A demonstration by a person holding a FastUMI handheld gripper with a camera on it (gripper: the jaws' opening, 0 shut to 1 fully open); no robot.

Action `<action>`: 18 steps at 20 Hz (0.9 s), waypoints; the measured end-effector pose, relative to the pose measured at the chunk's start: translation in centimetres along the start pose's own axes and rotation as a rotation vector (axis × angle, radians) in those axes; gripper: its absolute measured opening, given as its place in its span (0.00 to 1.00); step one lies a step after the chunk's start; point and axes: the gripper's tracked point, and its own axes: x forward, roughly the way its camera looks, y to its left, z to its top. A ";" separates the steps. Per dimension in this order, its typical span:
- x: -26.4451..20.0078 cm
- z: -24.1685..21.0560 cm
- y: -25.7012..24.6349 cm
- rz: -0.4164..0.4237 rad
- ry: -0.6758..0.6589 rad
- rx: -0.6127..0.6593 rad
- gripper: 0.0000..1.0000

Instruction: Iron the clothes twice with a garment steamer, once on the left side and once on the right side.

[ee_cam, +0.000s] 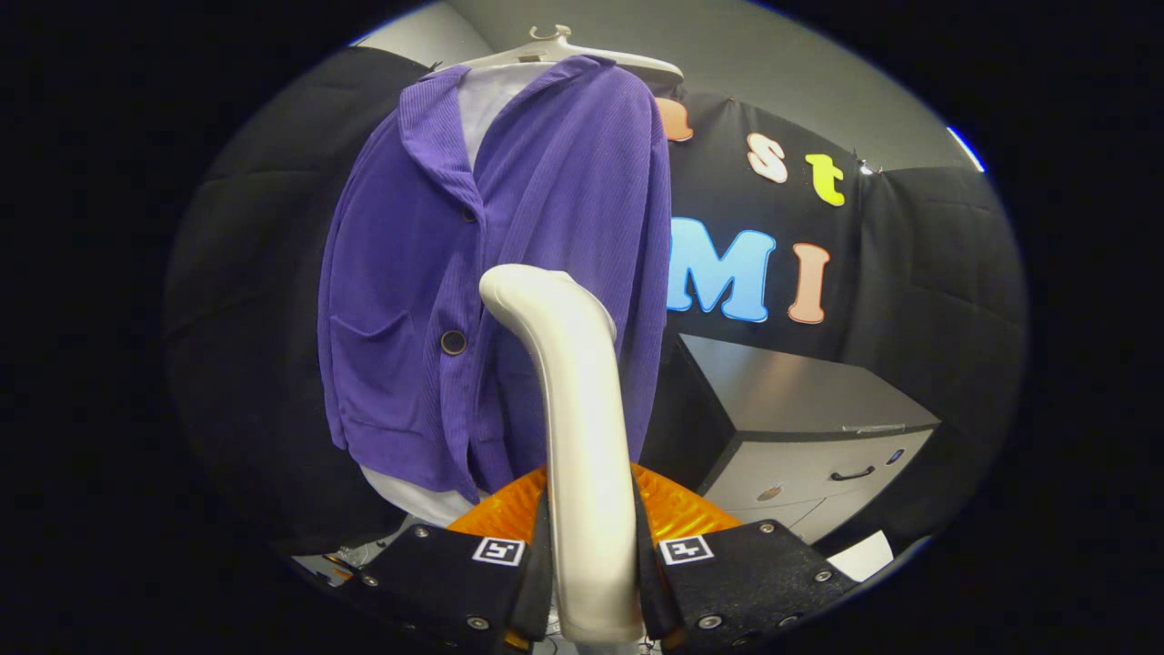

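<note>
While a purple jacket [509,273] is hung on a pale hanger [559,50] just ahead, the white steamer [577,428] is held upright by the gripper [591,564], its jaws closed on the handle from both sides. The steamer's bent head is seen against the jacket's front, beside a dark button [453,342]. A grey cabinet [800,428] is seen beyond.

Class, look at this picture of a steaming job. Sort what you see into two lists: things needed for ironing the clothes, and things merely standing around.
Needed for the job:
- gripper, shut on the steamer
- steamer, between the fingers
- purple jacket, beyond the steamer
- hanger, holding the jacket

Just standing around:
- cabinet, beside the jacket
- white paper, below the cabinet
</note>
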 end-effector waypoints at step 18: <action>1.6 -9.1 1.2 0.053 0.179 -0.061 0.40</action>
